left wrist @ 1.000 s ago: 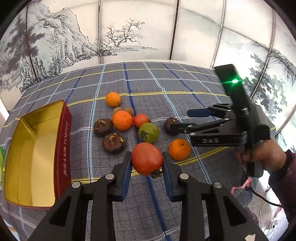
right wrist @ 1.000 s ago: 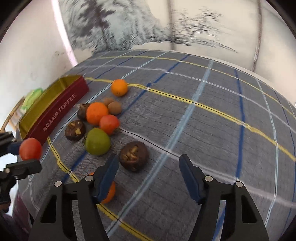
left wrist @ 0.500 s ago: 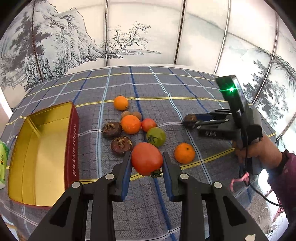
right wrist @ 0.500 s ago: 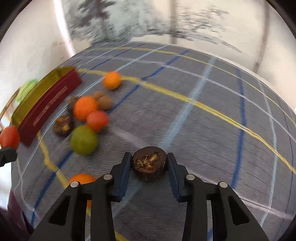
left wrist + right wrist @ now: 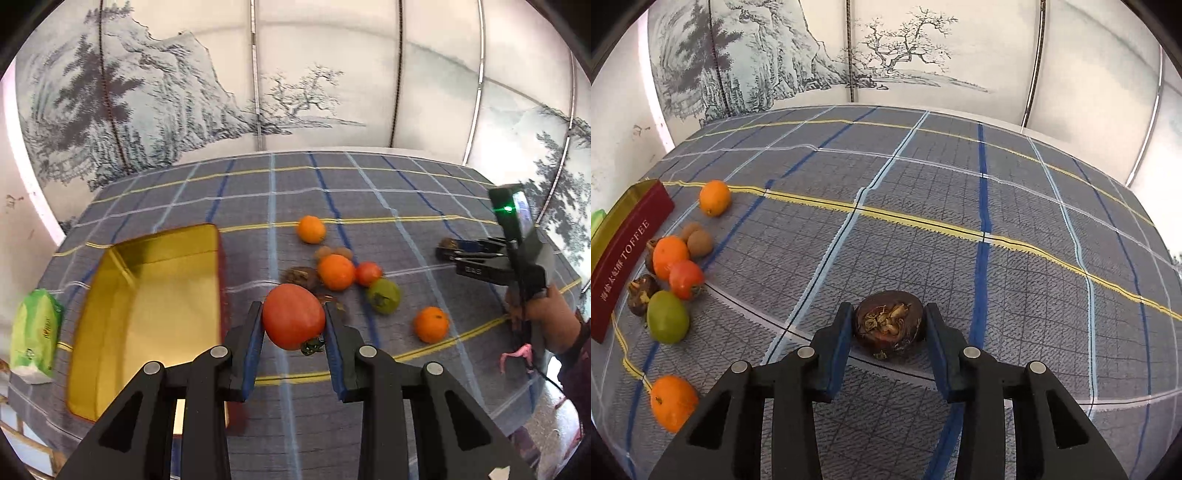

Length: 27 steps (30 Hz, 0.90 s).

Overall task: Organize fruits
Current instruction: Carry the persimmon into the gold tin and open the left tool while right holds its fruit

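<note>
- Between the blue pads of the left gripper [image 5: 293,325] sits a red tomato [image 5: 293,316], clamped on both sides and held above the checked cloth [image 5: 332,192], just right of the gold-lined toffee tin [image 5: 147,295].
- Off to the right, the right gripper [image 5: 888,326] pinches a dark brown mangosteen [image 5: 889,324], its split face toward the camera.
- On the cloth near the tin lie three oranges [image 5: 336,271], a small red fruit [image 5: 368,273], a green fruit [image 5: 384,295], two brown longans [image 5: 700,242] and more mangosteens [image 5: 641,291].

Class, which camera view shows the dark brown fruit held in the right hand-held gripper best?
The right wrist view: the dark brown fruit fills the centre, clamped between the blue pads. The left wrist view shows only a small dark sliver at the right hand-held gripper's tip.
</note>
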Each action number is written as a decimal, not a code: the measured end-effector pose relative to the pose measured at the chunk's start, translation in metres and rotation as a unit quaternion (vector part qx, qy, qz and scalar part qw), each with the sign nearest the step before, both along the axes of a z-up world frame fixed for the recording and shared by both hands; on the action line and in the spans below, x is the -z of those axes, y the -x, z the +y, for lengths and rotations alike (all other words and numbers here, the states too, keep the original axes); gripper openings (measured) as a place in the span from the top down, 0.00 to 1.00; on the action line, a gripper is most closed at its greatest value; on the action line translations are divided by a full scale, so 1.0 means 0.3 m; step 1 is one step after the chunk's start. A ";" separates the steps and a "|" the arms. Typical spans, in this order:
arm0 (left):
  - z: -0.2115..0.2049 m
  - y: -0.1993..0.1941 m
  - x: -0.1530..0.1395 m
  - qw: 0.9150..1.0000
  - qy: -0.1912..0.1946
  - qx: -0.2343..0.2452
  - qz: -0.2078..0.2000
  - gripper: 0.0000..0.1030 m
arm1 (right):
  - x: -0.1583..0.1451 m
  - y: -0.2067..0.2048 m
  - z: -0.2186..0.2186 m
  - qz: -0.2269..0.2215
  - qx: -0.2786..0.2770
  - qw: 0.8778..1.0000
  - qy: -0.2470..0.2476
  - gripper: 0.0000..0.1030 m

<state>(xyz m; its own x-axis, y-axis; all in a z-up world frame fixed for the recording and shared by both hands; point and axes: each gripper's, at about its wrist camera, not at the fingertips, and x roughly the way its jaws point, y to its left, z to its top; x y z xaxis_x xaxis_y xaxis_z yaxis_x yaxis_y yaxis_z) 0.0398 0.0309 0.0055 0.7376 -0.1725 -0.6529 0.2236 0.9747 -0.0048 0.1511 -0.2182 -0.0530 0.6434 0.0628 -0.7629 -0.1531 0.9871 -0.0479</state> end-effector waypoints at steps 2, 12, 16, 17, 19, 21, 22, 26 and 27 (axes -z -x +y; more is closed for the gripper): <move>0.028 -0.011 0.001 1.000 -0.007 -0.006 -0.001 0.73 | 0.002 0.002 -0.006 0.000 0.005 1.000 -0.001 0.62; 0.218 -0.144 0.038 0.996 -0.064 -0.055 0.003 0.73 | 0.004 0.009 -0.013 -0.004 0.016 1.000 0.006 0.62; 0.291 -0.235 0.063 0.993 -0.088 -0.073 0.015 0.73 | 0.004 0.008 -0.011 -0.004 0.019 1.000 0.010 0.62; 0.309 -0.264 0.072 0.992 -0.098 -0.078 0.020 0.73 | 0.004 0.008 -0.011 -0.005 0.020 1.000 0.010 0.62; 0.334 -0.304 0.086 0.990 -0.112 -0.081 0.030 0.73 | 0.004 0.006 -0.011 -0.005 0.021 1.000 0.011 0.62; 0.357 -0.350 0.103 0.989 -0.120 -0.080 0.042 0.73 | 0.004 0.006 -0.011 -0.005 0.021 1.000 0.012 0.62; 0.365 -0.370 0.110 0.988 -0.126 -0.082 0.046 0.73 | 0.003 0.002 -0.011 -0.005 0.021 1.000 0.012 0.62; 0.399 -0.453 0.135 0.983 -0.142 -0.089 0.070 0.73 | 0.004 0.003 -0.013 -0.005 0.022 1.000 0.013 0.62; 0.410 -0.475 0.141 0.982 -0.144 -0.090 0.077 0.73 | 0.004 0.002 -0.013 -0.005 0.022 1.000 0.013 0.62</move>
<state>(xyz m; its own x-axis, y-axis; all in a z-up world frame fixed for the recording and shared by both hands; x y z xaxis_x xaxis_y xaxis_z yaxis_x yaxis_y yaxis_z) 0.1822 0.1539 -0.0368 0.6274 0.1602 -0.7621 0.0650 0.9644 0.2562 0.1504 -0.2222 -0.0542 0.6532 0.0135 -0.7571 -0.1085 0.9912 -0.0759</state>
